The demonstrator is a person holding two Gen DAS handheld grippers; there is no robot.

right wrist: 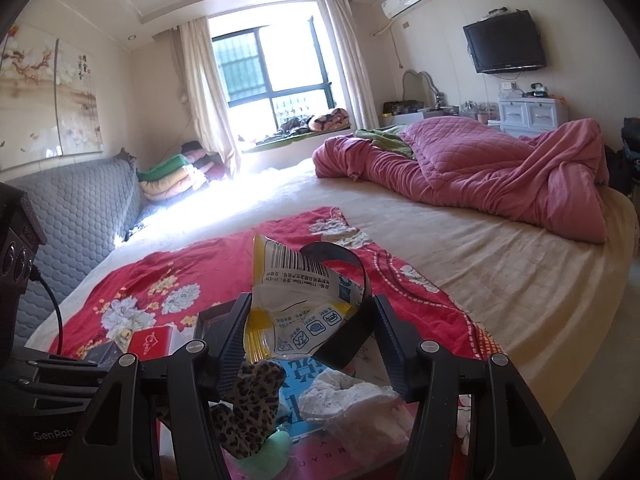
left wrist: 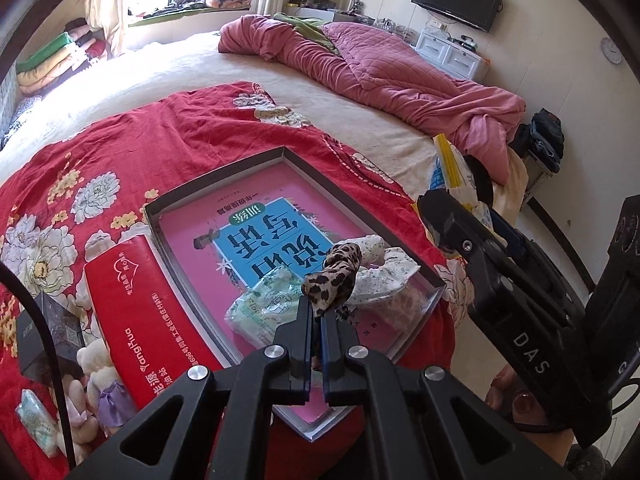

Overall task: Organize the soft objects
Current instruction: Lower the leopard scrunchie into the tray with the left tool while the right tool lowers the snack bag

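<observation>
My left gripper [left wrist: 316, 305] is shut on a leopard-print scrunchie [left wrist: 336, 276], which hangs just above a shallow grey box [left wrist: 216, 178] with a pink book lying in it. A white floral scrunchie [left wrist: 382, 276] and a pale green tissue packet [left wrist: 266, 304] lie in the box's near corner. My right gripper [right wrist: 312, 332] holds a white-and-yellow plastic packet [right wrist: 292, 292] and a black band [right wrist: 354, 312] between its widely spaced fingers, upright above the box. The leopard scrunchie [right wrist: 252, 400] and white scrunchie [right wrist: 344, 396] show below it.
A red tissue pack [left wrist: 132, 300] lies left of the box on the red floral cloth [left wrist: 120, 140]. Small plush toys [left wrist: 96, 376], a black box [left wrist: 52, 328] and another small packet [left wrist: 36, 412] sit at the near left. A pink quilt [left wrist: 380, 68] is heaped at the bed's far side.
</observation>
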